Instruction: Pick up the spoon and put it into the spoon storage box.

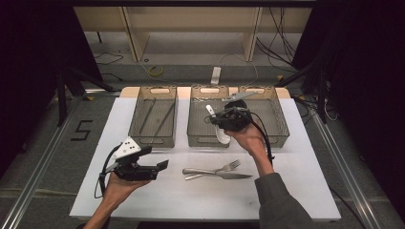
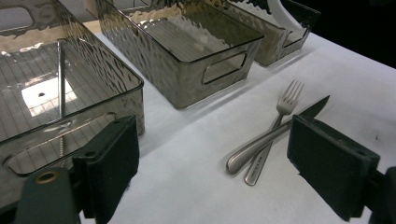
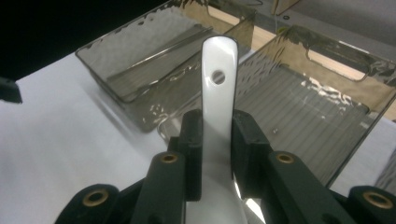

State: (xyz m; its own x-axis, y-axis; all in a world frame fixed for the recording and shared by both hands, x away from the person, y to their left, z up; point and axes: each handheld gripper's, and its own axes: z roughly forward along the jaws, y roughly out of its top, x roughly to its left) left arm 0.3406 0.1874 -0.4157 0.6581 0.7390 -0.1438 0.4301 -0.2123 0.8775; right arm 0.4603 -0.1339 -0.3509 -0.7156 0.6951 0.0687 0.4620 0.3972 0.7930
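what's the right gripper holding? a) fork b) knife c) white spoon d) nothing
c: the right gripper is shut on the white spoon by its handle, above the middle bin; the fork and knife lie on the table.

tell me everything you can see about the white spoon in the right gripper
The white spoon looks like glossy ceramic or plastic, with a flat handle that has a rounded end and a small round hole near it. The right gripper clamps the handle between its black jaws. In the high view the spoon hangs over the front wall of the middle basket, bowl end lowest, handle slanting up and away.
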